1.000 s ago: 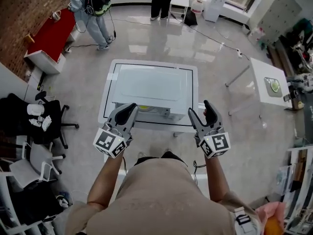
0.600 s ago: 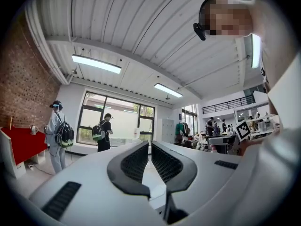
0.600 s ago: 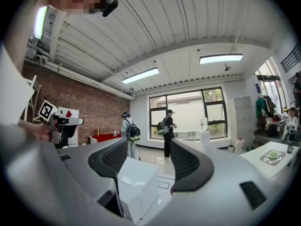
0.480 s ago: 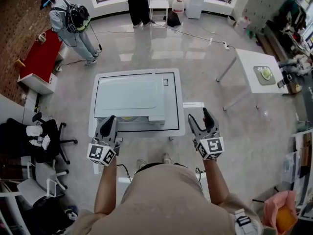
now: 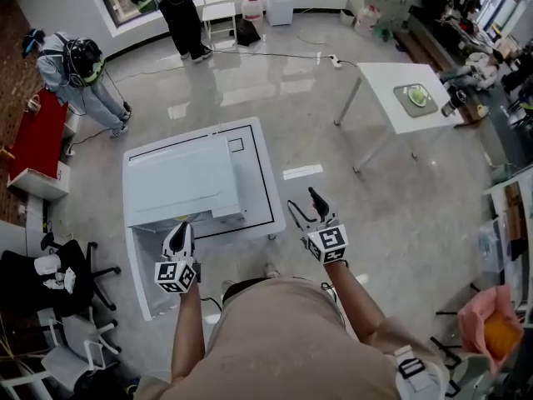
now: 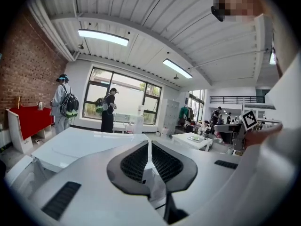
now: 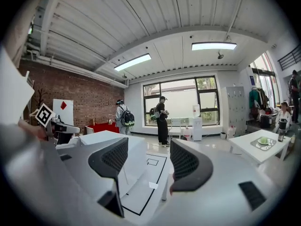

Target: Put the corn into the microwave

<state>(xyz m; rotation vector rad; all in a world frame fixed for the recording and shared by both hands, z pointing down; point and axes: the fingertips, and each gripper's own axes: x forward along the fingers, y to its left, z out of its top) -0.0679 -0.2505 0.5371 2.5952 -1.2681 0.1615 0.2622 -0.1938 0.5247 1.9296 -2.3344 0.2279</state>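
Observation:
A white microwave [image 5: 187, 177] sits on a white table [image 5: 254, 211] with a black outline; its door side faces me and cannot be seen into. No corn shows in any view. My left gripper [image 5: 178, 232] hovers at the table's near edge, in front of the microwave, jaws shut with nothing between them. In the left gripper view the gripper [image 6: 149, 149] looks over the microwave's top [image 6: 80, 142]. My right gripper [image 5: 304, 200] hangs over the floor just right of the table, open and empty. In the right gripper view the gripper [image 7: 148, 161] frames the table [image 7: 150, 173] and the microwave [image 7: 101, 140].
A second white table [image 5: 391, 86] with a green plate [image 5: 418, 96] stands at the far right. Two people [image 5: 79, 65] [image 5: 179, 7] stand at the back left. A red cabinet [image 5: 37, 136] and black chairs [image 5: 50, 265] line the left side.
The head view has swung right, so the table now lies left of centre. Both grippers have drawn back from the microwave's front; the right one now hangs off the table's right side.

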